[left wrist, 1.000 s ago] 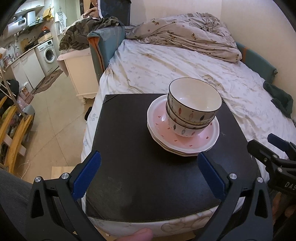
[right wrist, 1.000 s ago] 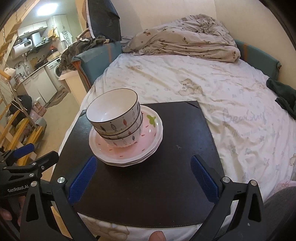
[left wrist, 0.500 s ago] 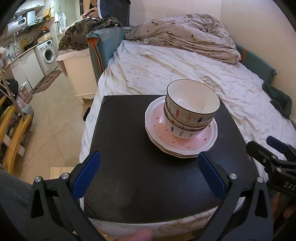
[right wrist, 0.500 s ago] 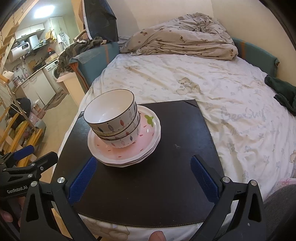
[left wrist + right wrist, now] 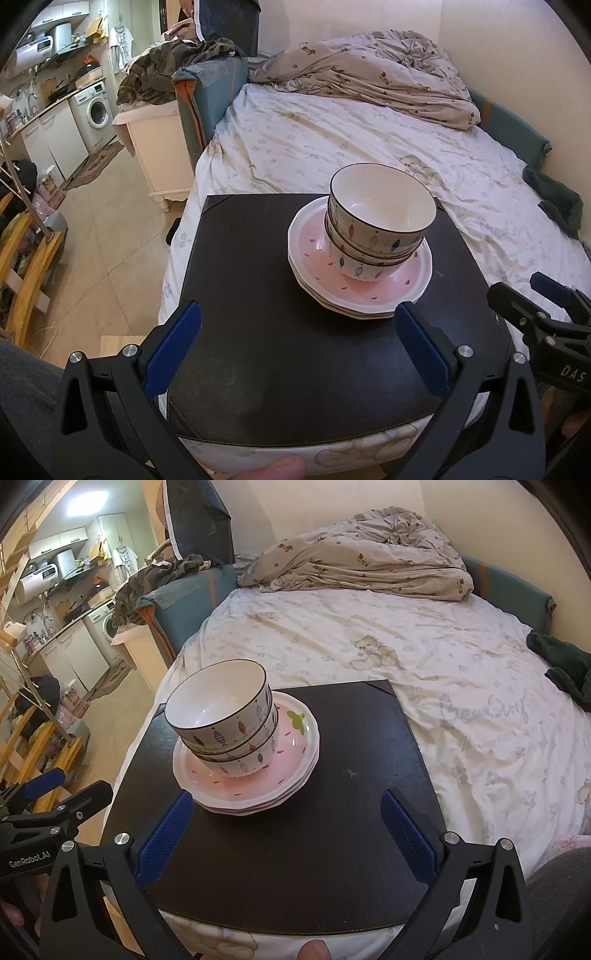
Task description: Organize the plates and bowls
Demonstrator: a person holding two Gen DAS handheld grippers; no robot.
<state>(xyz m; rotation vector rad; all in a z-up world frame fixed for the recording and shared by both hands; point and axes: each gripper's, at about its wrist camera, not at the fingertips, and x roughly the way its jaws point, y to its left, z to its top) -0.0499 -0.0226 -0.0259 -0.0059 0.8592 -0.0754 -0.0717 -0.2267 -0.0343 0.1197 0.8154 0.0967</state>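
On the left, the left gripper [image 5: 297, 345] hangs low over the near edge of the black mat [image 5: 258, 332]; its jaws stand wide apart and grip nothing, the blue pads [image 5: 173, 347] well clear of the crockery. Just beyond it, on the mat laid over the bed [image 5: 369, 147], sits the whole lot in one pile: two fish-patterned bowls [image 5: 380, 225] nested one in the other, resting on a pink plate [image 5: 332, 280] that tops a stack of plates (two or three; the rims are too close to count). To the right, the right gripper [image 5: 282, 836] is likewise spread wide and empty, near the plate rim but not touching it.

By my reading the stacking looks done, or nearly so, and both tools are holding off. If anything remains, it would be shifting the pile; that calls for closing on the plate rim from both sides and lifting level, since the tall bowls could slide on the glazed plate.
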